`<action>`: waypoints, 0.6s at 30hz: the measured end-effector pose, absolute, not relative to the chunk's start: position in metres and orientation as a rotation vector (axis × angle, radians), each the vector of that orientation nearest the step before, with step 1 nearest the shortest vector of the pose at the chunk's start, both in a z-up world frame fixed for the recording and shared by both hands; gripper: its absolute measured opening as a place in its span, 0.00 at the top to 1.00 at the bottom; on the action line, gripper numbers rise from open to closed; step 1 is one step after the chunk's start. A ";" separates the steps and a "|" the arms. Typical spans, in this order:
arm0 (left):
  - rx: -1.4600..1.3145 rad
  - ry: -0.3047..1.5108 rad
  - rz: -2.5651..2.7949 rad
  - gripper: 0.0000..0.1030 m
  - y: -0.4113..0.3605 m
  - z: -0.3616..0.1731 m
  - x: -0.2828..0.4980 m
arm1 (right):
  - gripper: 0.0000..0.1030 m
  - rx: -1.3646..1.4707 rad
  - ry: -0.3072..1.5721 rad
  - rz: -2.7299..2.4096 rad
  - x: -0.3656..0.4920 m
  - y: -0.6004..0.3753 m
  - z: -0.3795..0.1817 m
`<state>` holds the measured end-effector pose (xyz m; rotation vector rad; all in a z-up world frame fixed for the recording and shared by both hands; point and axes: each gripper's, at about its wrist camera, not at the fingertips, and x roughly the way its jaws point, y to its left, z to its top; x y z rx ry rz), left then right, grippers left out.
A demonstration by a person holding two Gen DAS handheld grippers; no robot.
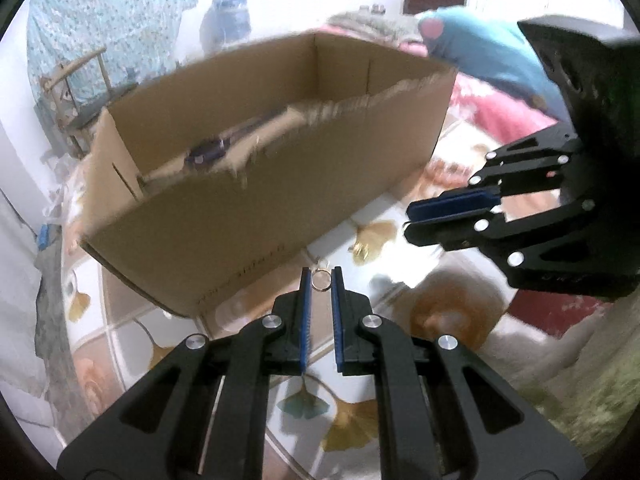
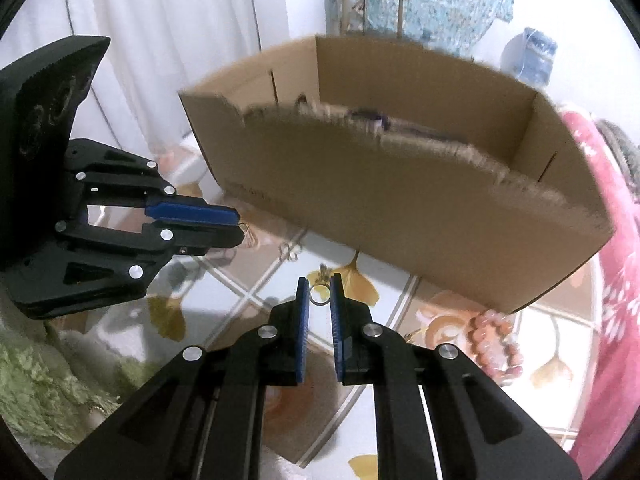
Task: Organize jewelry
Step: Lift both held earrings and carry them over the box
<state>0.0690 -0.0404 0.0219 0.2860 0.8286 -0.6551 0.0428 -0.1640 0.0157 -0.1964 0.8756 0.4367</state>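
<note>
- We're holding a small gold ring (image 1: 320,280) pinched between the tips of the left claw (image 1: 320,282); it's sitting at the very ends of the blue pads, so the grip is marginal.
- The right claw (image 2: 319,294) is clenched the same way on a second, silvery ring (image 2: 319,295), also right at the tips.
- Both rings are hanging clear of the patterned counter (image 2: 256,288), just short of the cardboard box (image 2: 400,208), which is standing open-topped directly ahead of both claws.
- We're judging the step as carrying both rings over the box's near wall; keep the squeeze steady, clear the ragged torn rim, and release only once each tip is over the inside.
- Something dark is already lying in the box; it's too blurred to identify.
- A pink bead bracelet (image 2: 496,344) and more gold pieces (image 1: 362,250) are waiting on the counter near the box.
</note>
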 end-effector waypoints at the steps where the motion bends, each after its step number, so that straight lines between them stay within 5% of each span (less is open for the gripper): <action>1: 0.267 0.811 -0.668 0.92 -0.040 0.031 0.068 | 0.90 -0.196 0.852 0.435 0.040 -0.165 0.024; 11: 0.264 0.597 -0.717 0.92 -0.050 0.111 0.085 | 0.90 -0.174 0.640 0.482 0.061 -0.187 0.108; 18: 0.263 0.808 -0.746 0.92 -0.074 0.097 0.168 | 0.90 -0.152 0.888 0.529 0.163 -0.193 0.097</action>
